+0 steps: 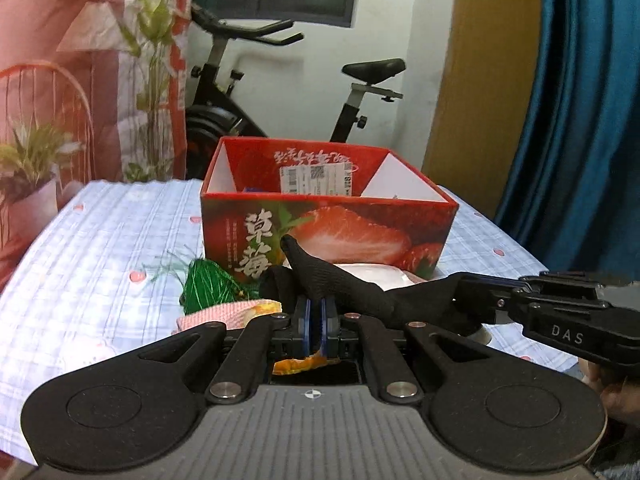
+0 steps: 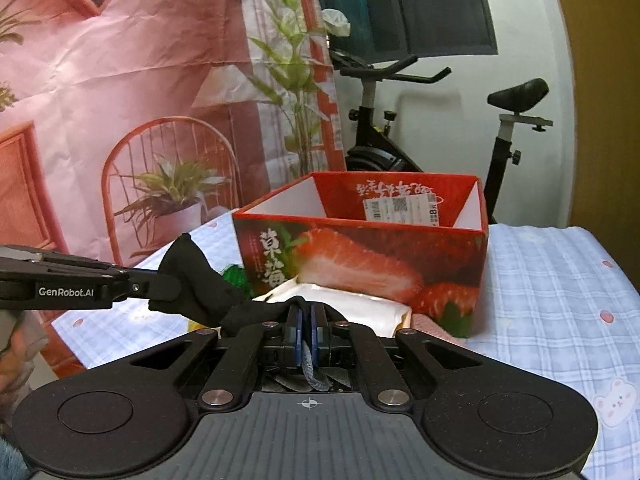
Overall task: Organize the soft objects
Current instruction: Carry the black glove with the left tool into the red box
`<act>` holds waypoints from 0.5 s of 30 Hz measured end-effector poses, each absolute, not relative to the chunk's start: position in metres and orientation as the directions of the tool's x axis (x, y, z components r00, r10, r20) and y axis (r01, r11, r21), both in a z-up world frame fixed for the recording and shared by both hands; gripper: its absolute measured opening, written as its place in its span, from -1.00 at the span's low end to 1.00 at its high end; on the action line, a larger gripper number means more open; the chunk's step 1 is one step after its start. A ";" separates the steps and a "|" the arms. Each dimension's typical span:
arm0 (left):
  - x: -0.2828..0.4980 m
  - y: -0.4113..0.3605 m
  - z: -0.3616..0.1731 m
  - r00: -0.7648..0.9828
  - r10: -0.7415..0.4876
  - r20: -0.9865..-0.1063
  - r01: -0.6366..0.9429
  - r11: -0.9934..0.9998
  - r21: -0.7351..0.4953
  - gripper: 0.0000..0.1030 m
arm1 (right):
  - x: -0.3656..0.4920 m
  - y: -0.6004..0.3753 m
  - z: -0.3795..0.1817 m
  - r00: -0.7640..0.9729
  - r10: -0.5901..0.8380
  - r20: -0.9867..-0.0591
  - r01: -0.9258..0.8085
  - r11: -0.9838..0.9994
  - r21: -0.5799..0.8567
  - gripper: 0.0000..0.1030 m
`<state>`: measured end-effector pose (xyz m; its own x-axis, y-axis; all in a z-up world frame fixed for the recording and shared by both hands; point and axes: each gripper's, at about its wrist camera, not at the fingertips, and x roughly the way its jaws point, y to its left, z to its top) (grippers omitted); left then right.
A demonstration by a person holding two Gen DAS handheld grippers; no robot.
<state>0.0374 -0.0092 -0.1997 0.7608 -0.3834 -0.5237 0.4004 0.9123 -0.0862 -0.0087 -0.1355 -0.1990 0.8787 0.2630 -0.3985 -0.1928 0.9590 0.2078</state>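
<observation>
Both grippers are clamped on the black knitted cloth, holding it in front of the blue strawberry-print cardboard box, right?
Not quite: the strawberry-print cardboard box is red, not blue, as the left wrist view shows. The rest holds: the left gripper and right gripper both clamp the black knitted cloth in front of it.

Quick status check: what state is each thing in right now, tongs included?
Left tongs: shut on black cloth.
Right tongs: shut on black cloth.
Black cloth: lifted, stretched between both tongs.
Strawberry box: open top, upright on the bed.
Green tassel: lying by the box.
White packet: flat against the box front.
</observation>
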 end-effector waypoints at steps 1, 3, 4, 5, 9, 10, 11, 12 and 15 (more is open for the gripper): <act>0.037 -0.009 -0.200 0.759 -0.387 -0.524 0.401 0.911 -0.092 -0.88 | -0.007 -0.136 -0.199 0.878 0.259 -0.402 -0.187 0.960 0.210 -0.92; 0.035 -0.011 -0.200 0.759 -0.388 -0.524 0.408 0.909 -0.083 -0.89 | -0.006 -0.138 -0.201 0.877 0.256 -0.407 -0.181 0.960 0.215 -0.92; 0.034 -0.012 -0.198 0.760 -0.390 -0.519 0.412 0.908 -0.080 -0.89 | -0.005 -0.138 -0.202 0.876 0.256 -0.409 -0.180 0.960 0.215 -0.93; 0.035 -0.012 -0.196 0.763 -0.395 -0.512 0.414 0.906 -0.082 -0.89 | -0.004 -0.138 -0.202 0.876 0.254 -0.410 -0.177 0.960 0.216 -0.93; 0.046 -0.014 -0.179 0.772 -0.416 -0.480 0.423 0.901 -0.101 -0.89 | 0.000 -0.145 -0.192 0.890 0.249 -0.381 -0.172 0.959 0.224 -0.93; 0.051 -0.015 -0.174 0.773 -0.419 -0.477 0.423 0.900 -0.105 -0.89 | 0.001 -0.147 -0.189 0.894 0.248 -0.372 -0.173 0.959 0.224 -0.93; 0.056 -0.018 -0.171 0.772 -0.420 -0.476 0.421 0.900 -0.111 -0.89 | 0.005 -0.150 -0.183 0.898 0.248 -0.365 -0.175 0.959 0.221 -0.93; 0.063 -0.019 -0.167 0.773 -0.423 -0.473 0.419 0.900 -0.120 -0.89 | 0.010 -0.152 -0.179 0.900 0.246 -0.359 -0.177 0.960 0.216 -0.93; 0.085 -0.026 -0.152 0.781 -0.423 -0.459 0.415 0.901 -0.124 -0.89 | 0.028 -0.161 -0.163 0.906 0.247 -0.345 -0.180 0.960 0.214 -0.93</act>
<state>0.0849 -0.0260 -0.1525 0.7809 -0.4232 -0.4595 0.4155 0.9011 -0.1239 0.0282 -0.1614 -0.1633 0.9058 0.2468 -0.3446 -0.1803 0.9601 0.2136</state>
